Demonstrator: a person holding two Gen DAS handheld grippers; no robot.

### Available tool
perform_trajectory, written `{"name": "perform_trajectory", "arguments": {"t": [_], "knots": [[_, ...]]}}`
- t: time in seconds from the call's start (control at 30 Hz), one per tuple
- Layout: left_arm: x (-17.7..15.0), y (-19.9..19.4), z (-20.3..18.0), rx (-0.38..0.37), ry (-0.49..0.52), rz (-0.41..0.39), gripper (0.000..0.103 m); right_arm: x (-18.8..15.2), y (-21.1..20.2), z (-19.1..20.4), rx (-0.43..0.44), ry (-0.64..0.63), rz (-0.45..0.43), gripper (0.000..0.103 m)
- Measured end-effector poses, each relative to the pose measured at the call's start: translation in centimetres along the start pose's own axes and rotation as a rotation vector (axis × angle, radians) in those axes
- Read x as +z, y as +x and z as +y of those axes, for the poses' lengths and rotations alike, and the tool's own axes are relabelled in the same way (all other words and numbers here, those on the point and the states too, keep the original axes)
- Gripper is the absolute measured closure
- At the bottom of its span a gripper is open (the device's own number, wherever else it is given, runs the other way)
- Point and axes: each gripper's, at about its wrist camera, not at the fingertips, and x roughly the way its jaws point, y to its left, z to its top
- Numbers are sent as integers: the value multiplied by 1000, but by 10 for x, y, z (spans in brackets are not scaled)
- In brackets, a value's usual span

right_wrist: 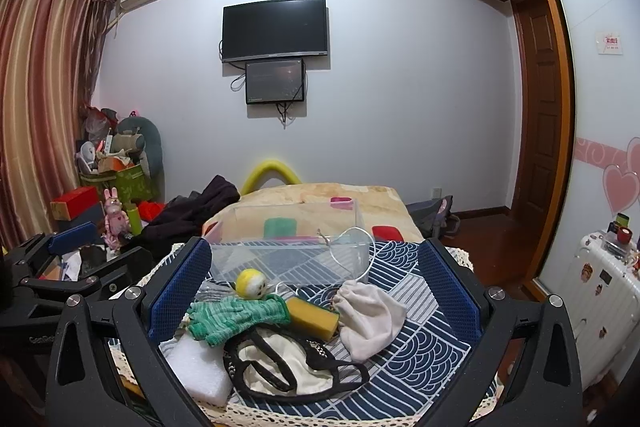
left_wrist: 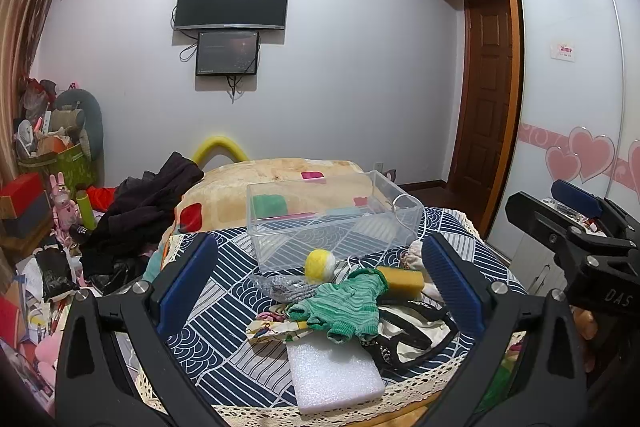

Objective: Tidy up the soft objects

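1. Left claw (left_wrist: 316, 283): spread wide, nothing held, hovering above the pile with blue ribbed pads (left_wrist: 188, 279) bracketing the green glove (left_wrist: 344, 307).
2. Right claw (right_wrist: 312, 291): also released and bare, pads flanking the same heap from the right side; body also seen at the right edge of the left view.
3. Soft things heaped together at the near end of the tabletop (left_wrist: 224, 339) (patterned navy-and-white cloth with lace edging), just in front of the clear plastic box (left_wrist: 332, 219).
4. Box: rigid, transparent, rectangular, open top, apparently nothing inside (colours seen through it belong to the blanket behind); likely the destination, so placed within reach behind the pile.
5. Materials:
   - knitted green glove, ribbed, floppy, draped over other pieces
   - yellow sponge block (right_wrist: 312, 317), porous, rectangular, touching the glove cuff
   - white foam slab (left_wrist: 336, 375), fine-grained, flat, nearest the camera
   - yellow-and-white felt ball (right_wrist: 252, 283), fuzzy, round, just beside the box wall
   - white drawstring pouch (right_wrist: 370, 319), thin crumpled cloth
   - cream fabric with black straps (right_wrist: 288, 367), limp, tangled
   - grey knitted scrap (left_wrist: 286, 287), partly under the glove
6. Judgement: nothing gripped yet, sorting seemingly at its start; glove on top probably easiest first pick, straps liable to snag neighbours.
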Motion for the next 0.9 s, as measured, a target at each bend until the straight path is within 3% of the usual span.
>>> {"name": "perform_trajectory", "arguments": {"t": [0.9], "knots": [[2, -2, -1, -3, -5, -7, 0, 1, -3, 2, 11, 4, -9, 0]]}}
